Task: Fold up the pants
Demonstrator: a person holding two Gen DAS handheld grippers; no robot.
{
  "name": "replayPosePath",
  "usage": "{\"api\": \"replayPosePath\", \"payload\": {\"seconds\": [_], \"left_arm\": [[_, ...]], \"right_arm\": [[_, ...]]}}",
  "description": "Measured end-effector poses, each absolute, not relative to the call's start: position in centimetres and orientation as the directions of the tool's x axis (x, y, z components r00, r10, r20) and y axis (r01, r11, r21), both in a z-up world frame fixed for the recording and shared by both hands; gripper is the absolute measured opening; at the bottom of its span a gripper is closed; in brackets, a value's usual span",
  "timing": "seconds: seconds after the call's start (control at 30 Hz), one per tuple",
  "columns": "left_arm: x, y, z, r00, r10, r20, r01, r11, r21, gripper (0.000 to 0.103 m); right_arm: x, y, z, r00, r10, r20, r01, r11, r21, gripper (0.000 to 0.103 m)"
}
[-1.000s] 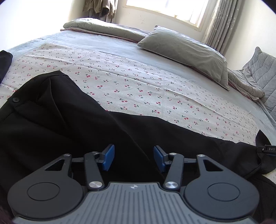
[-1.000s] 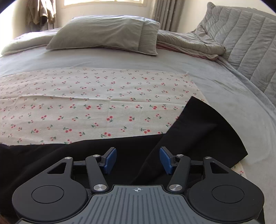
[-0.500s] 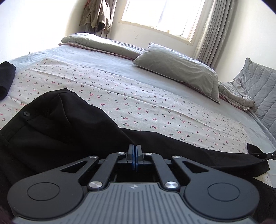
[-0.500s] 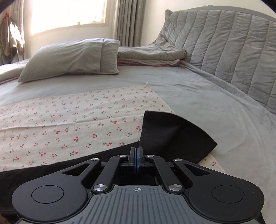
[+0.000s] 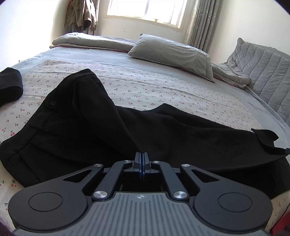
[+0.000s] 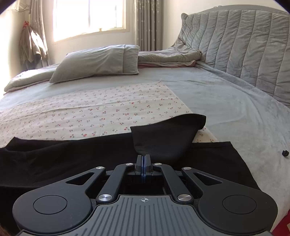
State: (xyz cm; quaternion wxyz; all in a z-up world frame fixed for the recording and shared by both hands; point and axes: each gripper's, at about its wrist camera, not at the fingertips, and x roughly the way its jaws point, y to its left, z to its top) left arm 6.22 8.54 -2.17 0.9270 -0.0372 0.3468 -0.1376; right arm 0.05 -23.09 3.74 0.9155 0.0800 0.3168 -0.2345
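A home bedroom: a wide bed with a grey sheet [image 6: 208,94], a grey pillow [image 6: 97,61], a quilted grey padded headboard [image 6: 244,47], and a sunlit curtained window [image 5: 145,10]

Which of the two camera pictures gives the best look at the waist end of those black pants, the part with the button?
The left wrist view. There the black pants spread across the picture, with the waistband and its small black button plainly visible. The right wrist view shows only the leg end, lifted and folding over; the waist lies outside it.
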Motion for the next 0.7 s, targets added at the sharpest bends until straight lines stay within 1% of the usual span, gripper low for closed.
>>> {"api": "replayPosePath", "payload": {"seconds": [0.13, 0.37, 0.43, 0.47, 0.5, 0.53, 0.57, 0.6, 0.63, 0.67, 0.7], "left_arm": [[4.7, 9.0, -3.3, 0.691, -0.279, -0.667, 0.242, 0.959, -0.149, 0.001], [4.3, 10.2, -4.7, 0.622, -0.279, -0.731, 0.223, 0.959, -0.175, 0.001], [4.2, 10.0, -5.1, 0.586, -0.276, -0.762, 0.252, 0.956, -0.153, 0.002], [4.2, 9.8, -5.2, 0.579, -0.272, -0.769, 0.271, 0.953, -0.133, 0.003], [4.1, 9.6, -5.2, 0.583, -0.263, -0.769, 0.279, 0.954, -0.114, 0.006], [3.9, 9.2, -5.0, 0.586, -0.255, -0.769, 0.292, 0.952, -0.092, 0.007], [3.7, 8.8, -4.7, 0.589, -0.246, -0.770, 0.311, 0.948, -0.065, 0.015], [3.4, 8.4, -4.4, 0.594, -0.242, -0.768, 0.328, 0.944, -0.044, 0.030], [2.9, 8.1, -4.1, 0.601, -0.244, -0.761, 0.347, 0.938, -0.027, 0.039], [2.5, 7.7, -3.8, 0.610, -0.250, -0.752, 0.362, 0.932, -0.016, 0.052], [2.2, 7.2, -3.4, 0.618, -0.260, -0.742, 0.378, 0.926, -0.009, 0.058]], "right_arm": [[-1.5, -22.2, 2.1, 0.668, -0.361, -0.651, 0.455, 0.890, -0.028, 0.000], [-2.9, -21.6, -0.2, 0.613, -0.326, -0.720, 0.409, 0.910, -0.065, 0.000], [-3.2, -21.6, -1.1, 0.582, -0.316, -0.749, 0.398, 0.914, -0.077, 0.000], [-3.3, -21.6, -1.4, 0.573, -0.313, -0.757, 0.395, 0.915, -0.079, 0.004], [-3.4, -21.5, -1.4, 0.569, -0.315, -0.759, 0.394, 0.915, -0.085, 0.011], [-3.5, -21.5, -1.2, 0.574, -0.321, -0.753, 0.395, 0.914, -0.089, 0.013], [-3.6, -21.5, -0.8, 0.587, -0.322, -0.743, 0.393, 0.916, -0.086, 0.018], [-3.7, -21.5, -0.3, 0.601, -0.322, -0.731, 0.393, 0.916, -0.080, 0.028], [-3.7, -21.6, 0.4, 0.620, -0.326, -0.713, 0.396, 0.915, -0.074, 0.035], [-3.7, -21.6, 0.9, 0.635, -0.334, -0.697, 0.398, 0.914, -0.076, 0.049], [-3.5, -21.6, 1.3, 0.646, -0.345, -0.681, 0.398, 0.913, -0.084, 0.055]]}}
